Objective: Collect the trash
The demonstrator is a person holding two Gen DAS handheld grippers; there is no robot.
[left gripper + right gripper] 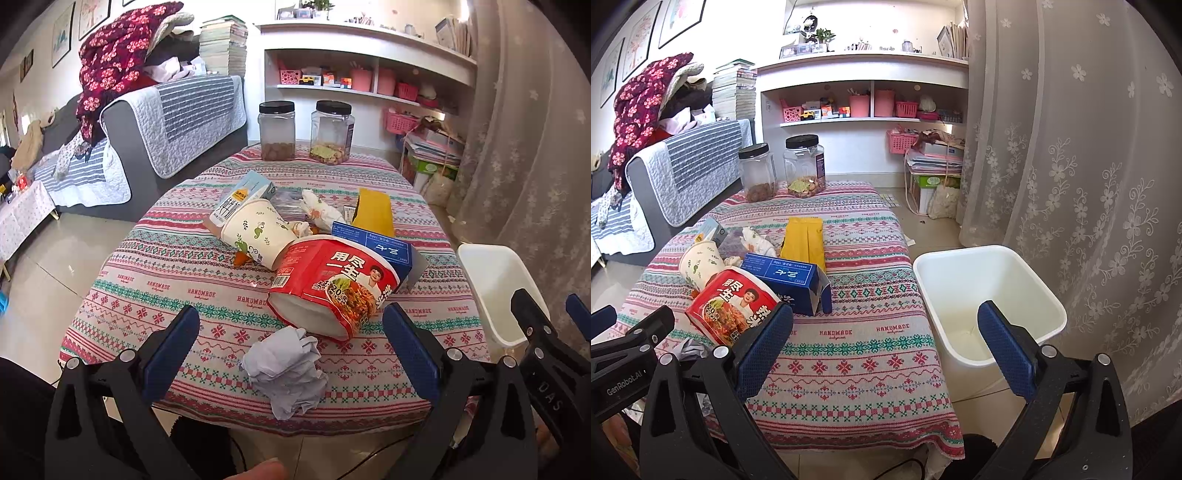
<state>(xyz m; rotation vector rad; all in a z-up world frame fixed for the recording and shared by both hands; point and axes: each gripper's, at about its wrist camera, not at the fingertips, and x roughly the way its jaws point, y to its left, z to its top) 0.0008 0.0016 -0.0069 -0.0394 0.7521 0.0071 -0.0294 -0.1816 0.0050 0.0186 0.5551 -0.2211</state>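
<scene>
On the tabletop (177, 258), knit-patterned cloth, trash sits mid-table: red noodle tub (332, 284) tipped over, blue carton (790, 280), crumpled paper wad (288, 373) nearest. White plastic bin (990, 295) stands just beside. Left tongs (291, 339) and right tongs (886, 339) both gape wide, holding nothing.

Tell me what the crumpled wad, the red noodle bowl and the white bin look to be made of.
Crumpled wad: paper or tissue, matte, by its sharp creases.
Red noodle bowl: likely coated paperboard; glossy printed wall, plain white inside.
White bin: apparently moulded plastic; smooth, faintly shiny walls and rounded rim.
</scene>
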